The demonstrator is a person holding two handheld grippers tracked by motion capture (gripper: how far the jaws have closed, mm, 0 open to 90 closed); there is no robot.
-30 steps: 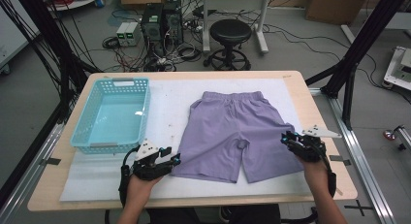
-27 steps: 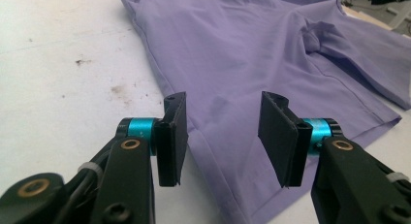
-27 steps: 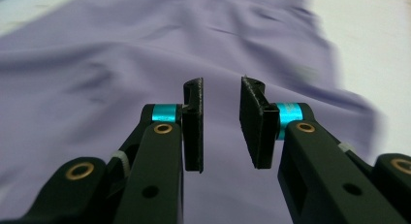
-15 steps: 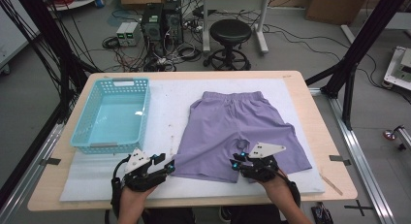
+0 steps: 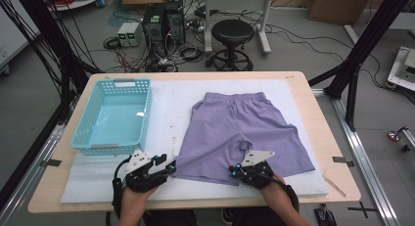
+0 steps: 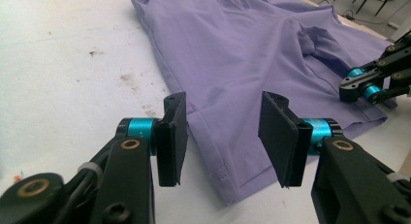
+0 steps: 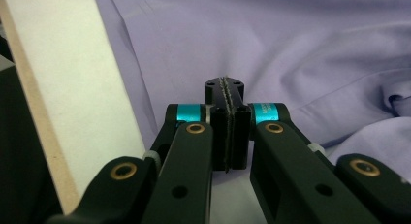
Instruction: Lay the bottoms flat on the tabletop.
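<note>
While the left gripper hovers half-open over the shorts' lower-left hem corner, the right gripper, its jaws having just closed, seems pinched shut on the hem, so folding likely needs the left closing next.

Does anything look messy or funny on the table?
A little. The purple fabric shorts lie mostly flat, but the cloth bunches into a wrinkle at the crotch. The white table mat has small dark smudges. The turquoise plastic basket sits straight and looks fine.
</note>
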